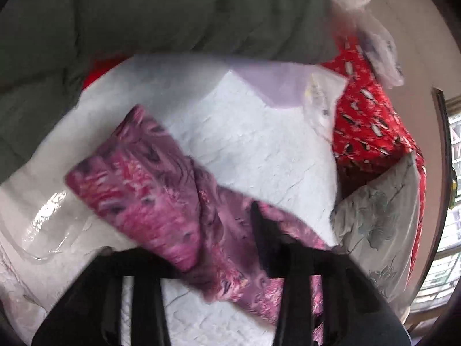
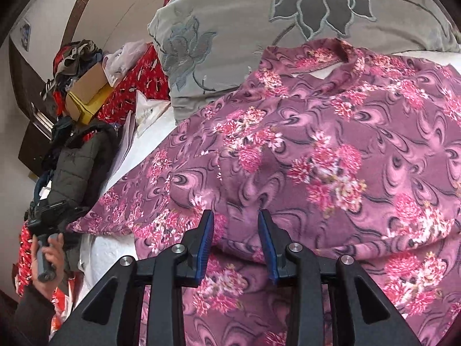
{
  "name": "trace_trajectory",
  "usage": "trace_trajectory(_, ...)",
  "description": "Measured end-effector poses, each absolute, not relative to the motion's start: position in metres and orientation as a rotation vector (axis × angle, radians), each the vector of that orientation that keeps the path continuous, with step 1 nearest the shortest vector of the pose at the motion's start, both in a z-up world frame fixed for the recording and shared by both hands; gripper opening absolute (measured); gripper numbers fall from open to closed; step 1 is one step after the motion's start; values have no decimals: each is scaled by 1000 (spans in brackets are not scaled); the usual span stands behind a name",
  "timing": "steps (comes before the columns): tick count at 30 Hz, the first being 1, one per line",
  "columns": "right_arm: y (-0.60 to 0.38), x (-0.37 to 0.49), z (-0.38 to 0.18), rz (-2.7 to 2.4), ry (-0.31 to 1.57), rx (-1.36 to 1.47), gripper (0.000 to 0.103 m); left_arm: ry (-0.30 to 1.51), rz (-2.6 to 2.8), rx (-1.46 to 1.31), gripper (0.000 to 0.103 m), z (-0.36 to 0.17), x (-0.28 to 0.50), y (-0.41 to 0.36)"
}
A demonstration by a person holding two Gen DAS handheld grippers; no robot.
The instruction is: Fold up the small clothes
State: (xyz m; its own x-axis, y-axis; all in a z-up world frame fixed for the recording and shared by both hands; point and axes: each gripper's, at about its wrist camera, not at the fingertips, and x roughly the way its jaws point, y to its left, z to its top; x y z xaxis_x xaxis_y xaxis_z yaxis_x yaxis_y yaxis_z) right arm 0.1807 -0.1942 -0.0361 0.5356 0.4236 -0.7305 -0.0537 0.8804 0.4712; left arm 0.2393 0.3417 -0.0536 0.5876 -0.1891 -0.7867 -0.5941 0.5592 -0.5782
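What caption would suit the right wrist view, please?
Right gripper poised, jaws parted, over a pink floral top spread beside a grey flowered pillow.

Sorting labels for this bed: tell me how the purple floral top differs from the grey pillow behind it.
The purple floral top carries dense small pink flower clusters; the grey pillow has a few large outlined blooms. The top lies spread thin over the white bed cover; the pillow sits plump beyond its collar. Both are soft floral fabric.
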Motion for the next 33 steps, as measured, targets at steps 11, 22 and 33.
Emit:
trace_trajectory(11, -269, 165, -25, 130, 975, 487, 36, 862, -15, -707, 10, 50, 249, 213)
trace_trajectory(22, -344, 146, -24, -21, 1029, 309, 45, 964, -161, -535, 10, 54, 263, 61)
trace_trajectory(33, -334, 126, -32, 115, 946, 157, 61, 1109, -261, -341, 10, 17, 267, -97)
